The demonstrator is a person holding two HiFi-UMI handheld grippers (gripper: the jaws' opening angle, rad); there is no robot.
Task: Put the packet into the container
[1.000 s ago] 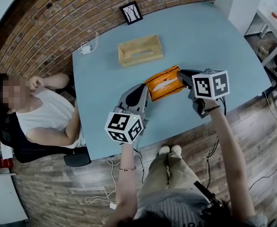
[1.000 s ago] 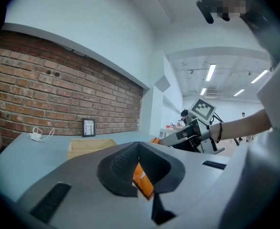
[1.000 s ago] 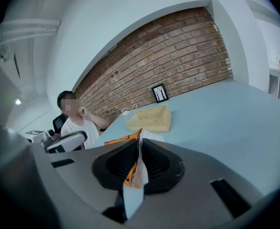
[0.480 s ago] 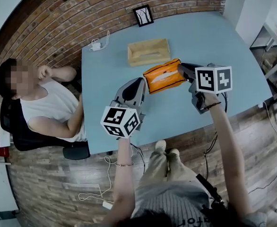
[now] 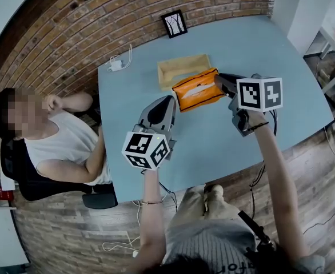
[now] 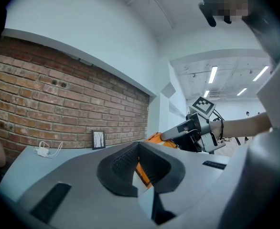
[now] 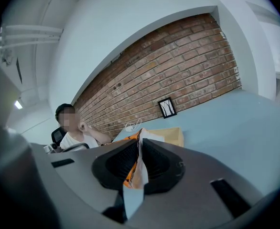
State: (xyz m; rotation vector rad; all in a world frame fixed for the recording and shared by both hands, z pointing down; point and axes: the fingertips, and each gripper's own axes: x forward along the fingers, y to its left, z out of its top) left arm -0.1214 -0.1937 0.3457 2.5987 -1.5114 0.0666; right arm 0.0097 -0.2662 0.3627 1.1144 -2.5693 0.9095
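Since a second ago, both grippers and the packet [image 5: 198, 89] have moved from the near part of the table [image 5: 259, 44] toward the container [image 5: 166, 73], and in the head view the packet now overlaps the container's near wall.

Hidden or unclear: the container's near right corner is covered by the packet. Both packet ends are buried in the jaws. Whether the packet touches the container's rim cannot be told. The left gripper view shows only an orange sliver [image 6: 141, 172] between the pads.

Packet: orange, with a pale streak across its upper face. It is stretched lengthwise between the two grippers and tilted, its right end the higher in the head view.

Pose: the left gripper [image 5: 173, 99] reaches in from the lower left on an outstretched forearm, its jaws pinched on the packet's left end. The right gripper [image 5: 218, 80] comes in from the right, marker cube uppermost, its jaws clamped on the crumpled right edge [image 7: 136, 171]. The container [image 7: 173, 136] lies just beyond that edge.
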